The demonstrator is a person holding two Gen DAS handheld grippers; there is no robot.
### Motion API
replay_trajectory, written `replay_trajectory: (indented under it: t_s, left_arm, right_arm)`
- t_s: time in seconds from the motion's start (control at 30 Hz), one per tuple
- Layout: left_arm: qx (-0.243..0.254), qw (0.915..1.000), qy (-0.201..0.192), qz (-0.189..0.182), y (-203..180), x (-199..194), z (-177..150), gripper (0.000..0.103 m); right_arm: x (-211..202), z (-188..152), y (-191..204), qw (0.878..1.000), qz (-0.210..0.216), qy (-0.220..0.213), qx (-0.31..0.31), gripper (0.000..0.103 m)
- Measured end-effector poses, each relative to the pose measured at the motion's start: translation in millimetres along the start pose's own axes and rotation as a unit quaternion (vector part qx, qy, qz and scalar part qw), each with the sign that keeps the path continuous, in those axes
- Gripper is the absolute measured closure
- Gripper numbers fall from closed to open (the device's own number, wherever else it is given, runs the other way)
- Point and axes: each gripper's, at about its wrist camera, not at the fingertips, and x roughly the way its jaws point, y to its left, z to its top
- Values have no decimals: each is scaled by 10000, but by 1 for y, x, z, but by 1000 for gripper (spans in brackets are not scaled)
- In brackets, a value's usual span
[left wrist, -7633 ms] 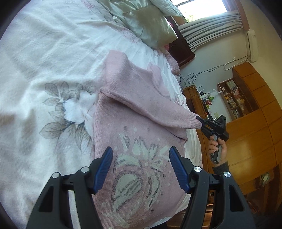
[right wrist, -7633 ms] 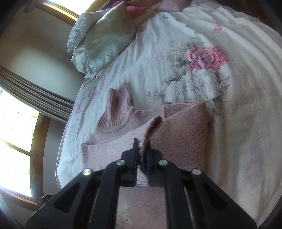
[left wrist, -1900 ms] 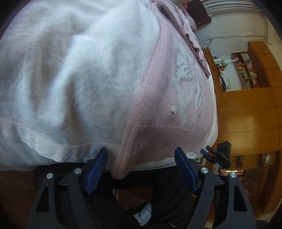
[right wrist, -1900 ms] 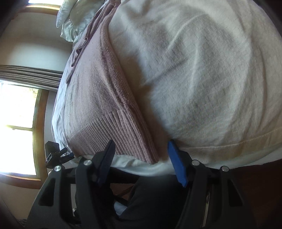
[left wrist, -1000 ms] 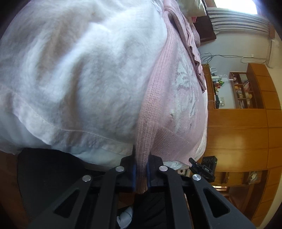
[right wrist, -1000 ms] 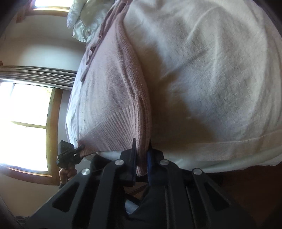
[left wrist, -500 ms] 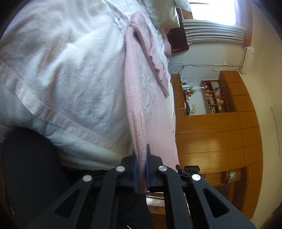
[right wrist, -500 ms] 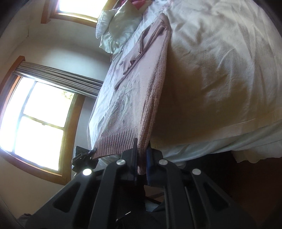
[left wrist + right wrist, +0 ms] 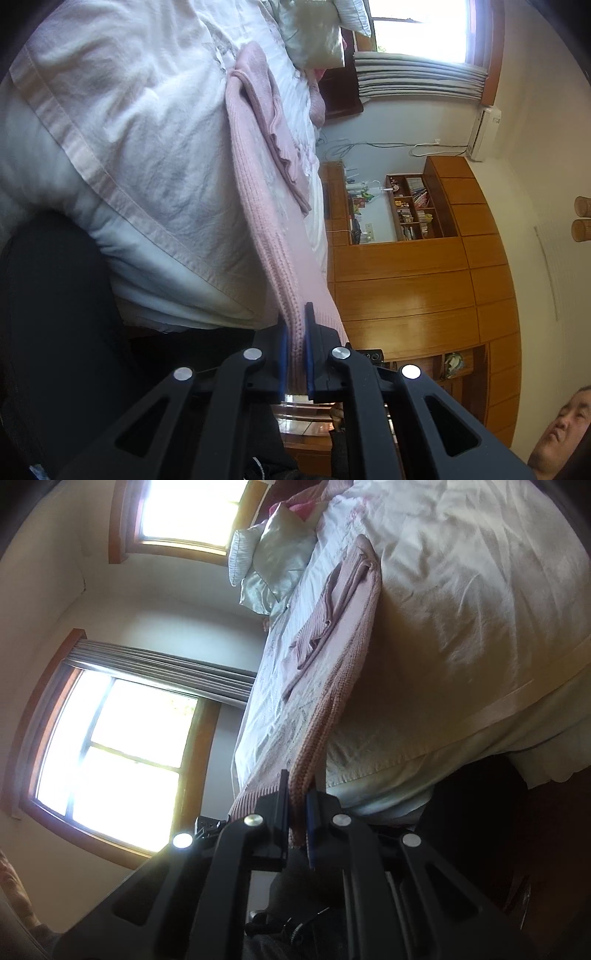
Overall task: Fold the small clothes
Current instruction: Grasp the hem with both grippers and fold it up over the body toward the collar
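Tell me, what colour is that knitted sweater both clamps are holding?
Pale pink sweater, clearest in the left wrist view.

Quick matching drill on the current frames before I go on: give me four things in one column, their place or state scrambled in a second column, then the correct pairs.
Things:
1. left gripper
2. pink sweater
3. pillows
4. wooden cabinets

Places or states:
A. at the head of the bed, by the window
B. along the wall beyond the bed
C. shut on the sweater's hem corner
D. stretched from the bedspread to both grippers, sleeves folded on top

The right gripper is clamped on the other hem corner.

Pairs: 1-C, 2-D, 3-A, 4-B
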Motion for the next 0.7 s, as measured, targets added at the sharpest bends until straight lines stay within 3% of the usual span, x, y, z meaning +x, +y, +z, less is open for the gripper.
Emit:
replay_trajectory:
  t_s: [0.23,0.37,0.7]
  left_arm:
    - [-322,9975,-242,-584,-35,9,43,96]
    - [-560,9944,-459,-775,-44,18,84,96]
    - [-994,9914,-724,-450,-34,60,191,95]
  right_arm:
    - [3,46,35,9990,404,-122,-116,97]
    - [14,85,50,9989,391,-181,-202,97]
    - [68,193,52,9995,-204,-169,-181,97]
